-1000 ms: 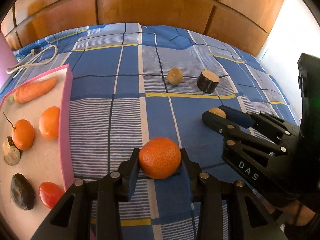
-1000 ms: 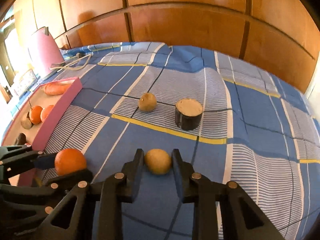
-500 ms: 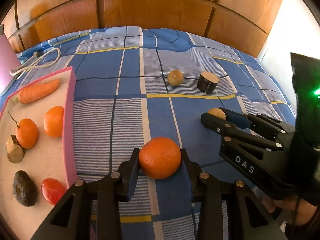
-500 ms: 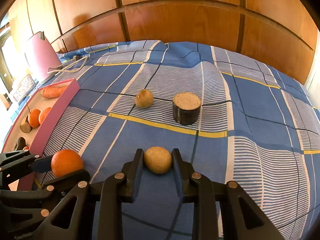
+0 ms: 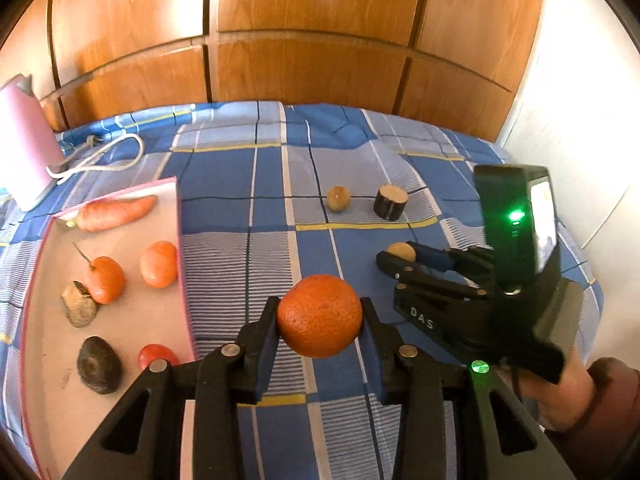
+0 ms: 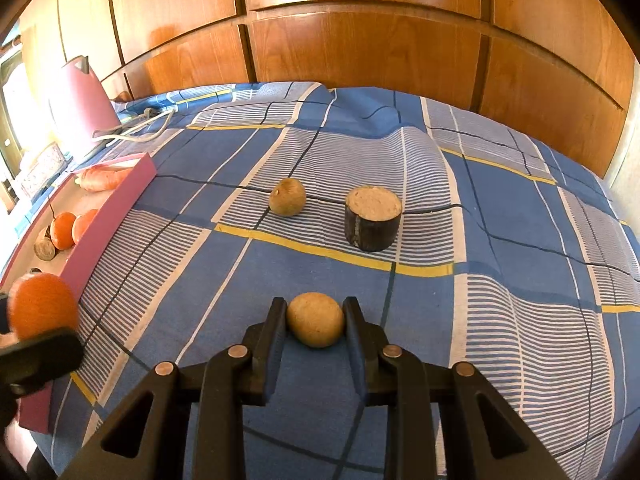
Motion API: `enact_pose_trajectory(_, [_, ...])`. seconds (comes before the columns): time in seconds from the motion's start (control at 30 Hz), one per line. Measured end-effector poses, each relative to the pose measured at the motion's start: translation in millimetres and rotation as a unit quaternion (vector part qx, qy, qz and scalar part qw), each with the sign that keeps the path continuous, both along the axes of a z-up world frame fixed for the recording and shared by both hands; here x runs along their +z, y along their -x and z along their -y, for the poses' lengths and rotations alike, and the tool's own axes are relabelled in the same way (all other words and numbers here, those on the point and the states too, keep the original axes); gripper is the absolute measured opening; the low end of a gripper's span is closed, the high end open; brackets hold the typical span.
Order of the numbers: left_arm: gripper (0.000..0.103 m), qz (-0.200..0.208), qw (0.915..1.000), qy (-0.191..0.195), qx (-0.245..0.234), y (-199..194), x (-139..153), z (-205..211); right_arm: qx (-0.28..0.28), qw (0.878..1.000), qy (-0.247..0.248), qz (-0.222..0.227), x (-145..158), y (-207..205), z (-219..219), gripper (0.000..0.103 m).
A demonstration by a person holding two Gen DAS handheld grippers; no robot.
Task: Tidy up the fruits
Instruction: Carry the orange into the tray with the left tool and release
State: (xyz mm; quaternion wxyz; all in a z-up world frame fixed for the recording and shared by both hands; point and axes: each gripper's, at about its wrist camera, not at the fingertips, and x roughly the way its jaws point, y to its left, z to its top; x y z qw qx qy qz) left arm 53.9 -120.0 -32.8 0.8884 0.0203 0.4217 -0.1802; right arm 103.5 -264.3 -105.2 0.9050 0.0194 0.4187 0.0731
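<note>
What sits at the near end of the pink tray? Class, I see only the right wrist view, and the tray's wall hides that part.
Observer: The left wrist view shows a dark avocado and a red tomato at the near end of the pink tray.
Operator: Is the orange gripped on both sides?
Observer: Yes, the left gripper has a finger pressed against each side of the orange.
Operator: Anything showing on my own gripper's body?
Observer: A green light glows on the right gripper, which holds the tan fruit.
</note>
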Motion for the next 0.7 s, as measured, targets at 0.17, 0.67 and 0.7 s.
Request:
enact_pose_trajectory(0.17, [0.038,0.010,0.9999,0.007,0.011,11.5,13.2,-15.2,0.000,1.000,0.006,0.001,0.2,-0.1,-1.3,0.028])
enact_pose_trajectory(0.67, [0.038,0.012,0.9853,0.023,0.169,3.6,24.7,-157.1,0.000,1.000,0.011,0.001,0.7,0.3,-3.2,0.028])
enact_pose_trajectory(0.7, [0.038,0.006,0.9837,0.018,0.179,1.1,20.6,-165.5,0.000,1.000,0.011,0.001,0.7,0.3,-3.2,0.028])
